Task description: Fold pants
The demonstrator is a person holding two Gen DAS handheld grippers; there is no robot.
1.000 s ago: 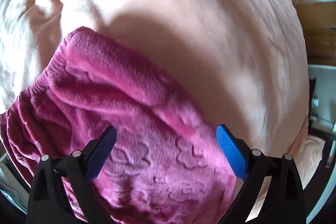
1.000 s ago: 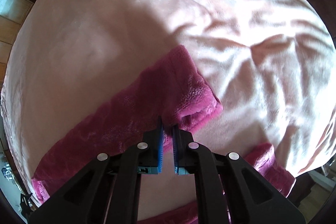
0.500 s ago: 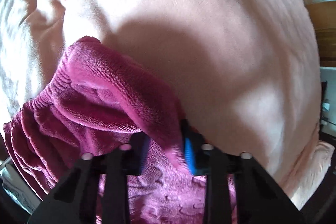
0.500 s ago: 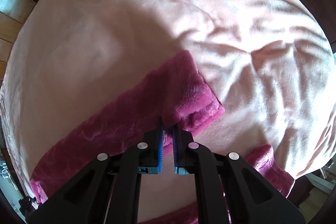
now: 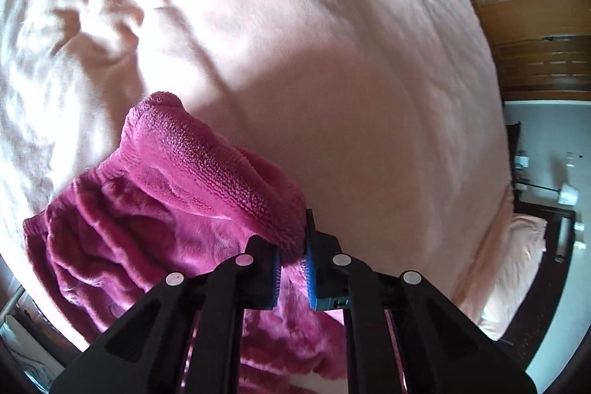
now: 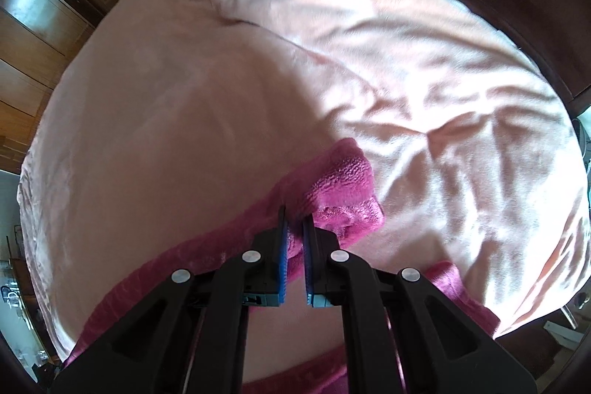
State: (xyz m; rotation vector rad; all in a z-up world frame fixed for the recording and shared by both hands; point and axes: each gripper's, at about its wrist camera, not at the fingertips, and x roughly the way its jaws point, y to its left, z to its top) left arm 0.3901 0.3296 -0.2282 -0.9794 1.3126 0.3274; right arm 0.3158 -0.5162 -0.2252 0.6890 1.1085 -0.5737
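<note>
1. Left gripper (image 5: pixel 291 259) first: its blue pads are pinched tight on a thick roll of the pants (image 5: pixel 177 194), with the fleece bulging up between the jaws. That's a firm bite on what looks like the waistband end, since the gathered, ribbed cloth bunches away to the left.

2. The magenta fleece pants in the left wrist view rise off the pink blanket (image 5: pixel 332 61) at the clamped edge and sag back down in heavy folds toward the lower left. So this end is lifted, not lying flat.

3. Over to the right gripper (image 6: pixel 294 246): jaws nearly together, nipping a thin edge of the pants (image 6: pixel 343 187) just by a corner that flops over to the right. I'd call that a leg or hem end, though the pictures don't settle it.

4. From that pinch a long band of magenta runs down to the lower left across the blanket (image 6: pixel 184 98), and another strip shows at the lower right, so the garment is strung out between the two grips.

5. Progress, as I judge it: early. Both ends are gripped, but no tidy fold is laid down yet. What's left is carrying one end over the other, setting it flat, smoothing, and probably folding again.

6. Containers: none in sight, no basket, drawer or box. The pants sit on the blanket-covered bed, with wooden cabinets (image 6: pixel 40 21) off to the side.
</note>
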